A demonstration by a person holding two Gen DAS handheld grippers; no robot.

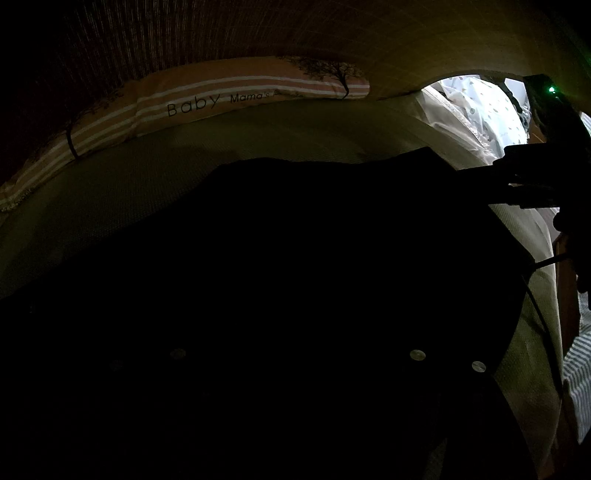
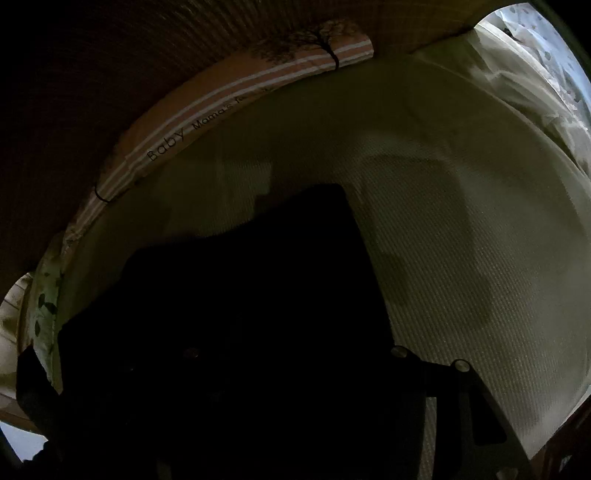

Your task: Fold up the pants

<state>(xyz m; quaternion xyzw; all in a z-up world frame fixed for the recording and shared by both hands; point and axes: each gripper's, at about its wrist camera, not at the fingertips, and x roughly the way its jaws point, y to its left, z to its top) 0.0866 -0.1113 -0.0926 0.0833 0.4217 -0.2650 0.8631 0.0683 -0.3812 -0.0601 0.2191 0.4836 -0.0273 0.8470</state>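
A very dim scene seen from two gripper cameras, both looking across a bed. The largest thing is the pale, finely textured mattress cover (image 2: 461, 258), which fills most of the right wrist view and shows as a greenish band (image 1: 147, 177) in the left wrist view. On it lie the black pants (image 1: 295, 240), a broad dark mass spread flat on the cover; in the right wrist view the pants (image 2: 258, 277) reach from the lower left up to a squared edge near the middle, with bare cover to their right. Along the far edge of the bed runs a long peach bumper pillow (image 1: 221, 99) with pale stripes, a bare tree print, and the words "Baby" and "Mama's"; it also arcs across the upper left of the right wrist view (image 2: 229, 107). Behind it stands a dark ribbed wall or headboard (image 1: 184, 33). At the far right, bright light falls on white fabric with small grey spots (image 1: 487, 110). The left gripper (image 1: 295, 387) is lost in darkness over the pants, marked only by small round screws, so its opening cannot be told. The right gripper (image 2: 295, 387) is low over the pants' near edge; one dark finger (image 2: 476, 413) shows against the cover, the other is swallowed in black, so I cannot tell how wide it stands.
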